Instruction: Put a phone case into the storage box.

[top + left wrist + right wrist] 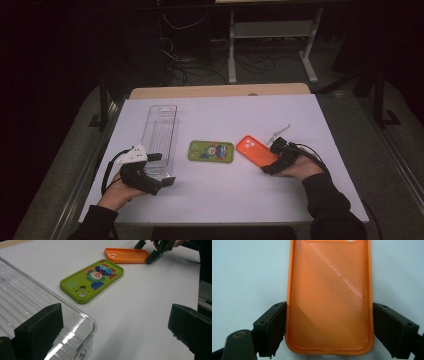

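Progress: the work in hand appears to be moving the phone cases into the clear tray [161, 131], and by my reading it has barely begun. The tray, lying lengthwise near the table's [300, 200] left edge, holds nothing that can be made out. The green case [211, 151] lies flat at the middle of the table, untouched, printed side up. The orange case [256, 150] lies flat just to its right, towards the right half of the table, open side up (the dimpled inner face shows plainly in the right gripper view). Both cases remain to be lifted and placed.

Right gripper [329, 328]: its jaws stand on either side of the near end of the orange case [329, 297], pads flush against the two long rims. I judge this a grip across the width of the case, made but not yet raised; the case lies flat on the table. The right hand [300, 169] rests low on the table, gripper pointing away and leftward.

Left gripper [150, 175]: jaws wide apart and holding nothing. One jaw hangs over the near corner of the tray [37, 305], the other over bare table. The left hand [120, 192] sits near the front-left corner, gripper aimed rightward towards the cases.
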Demonstrator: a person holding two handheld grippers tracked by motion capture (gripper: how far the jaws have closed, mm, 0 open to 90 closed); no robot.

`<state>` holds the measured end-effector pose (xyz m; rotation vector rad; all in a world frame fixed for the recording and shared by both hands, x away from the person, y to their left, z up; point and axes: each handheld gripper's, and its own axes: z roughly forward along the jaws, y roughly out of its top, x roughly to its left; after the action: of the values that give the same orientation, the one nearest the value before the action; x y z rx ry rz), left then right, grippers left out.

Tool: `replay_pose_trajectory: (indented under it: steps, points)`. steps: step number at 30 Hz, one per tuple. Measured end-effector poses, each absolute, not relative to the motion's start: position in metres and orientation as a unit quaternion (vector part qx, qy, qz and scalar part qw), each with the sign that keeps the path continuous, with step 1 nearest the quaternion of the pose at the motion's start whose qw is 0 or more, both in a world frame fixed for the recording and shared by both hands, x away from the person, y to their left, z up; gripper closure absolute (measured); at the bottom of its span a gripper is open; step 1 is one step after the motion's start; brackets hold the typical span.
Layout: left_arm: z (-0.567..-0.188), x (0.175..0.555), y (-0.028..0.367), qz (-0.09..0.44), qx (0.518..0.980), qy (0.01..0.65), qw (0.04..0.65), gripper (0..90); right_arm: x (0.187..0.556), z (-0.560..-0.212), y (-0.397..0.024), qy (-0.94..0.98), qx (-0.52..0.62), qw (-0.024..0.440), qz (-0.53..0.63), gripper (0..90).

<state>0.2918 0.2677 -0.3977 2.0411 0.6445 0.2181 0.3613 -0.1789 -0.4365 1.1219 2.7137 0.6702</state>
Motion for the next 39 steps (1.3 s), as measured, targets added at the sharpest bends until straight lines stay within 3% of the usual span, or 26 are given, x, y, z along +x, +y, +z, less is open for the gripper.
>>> replay_pose_trajectory:
  steps: [22,39]
  points:
    - [-0.386,0.3,0.268,0.081,0.827,0.27,0.487,0.0,0.364,-0.409,-0.187,0.897,0.343,0.06,0.27,15.1]
    - [-0.359,0.326,0.238,0.069,0.839,0.235,0.487,0.0,0.379,-0.386,-0.181,0.911,0.3,0.056,0.279,15.1]
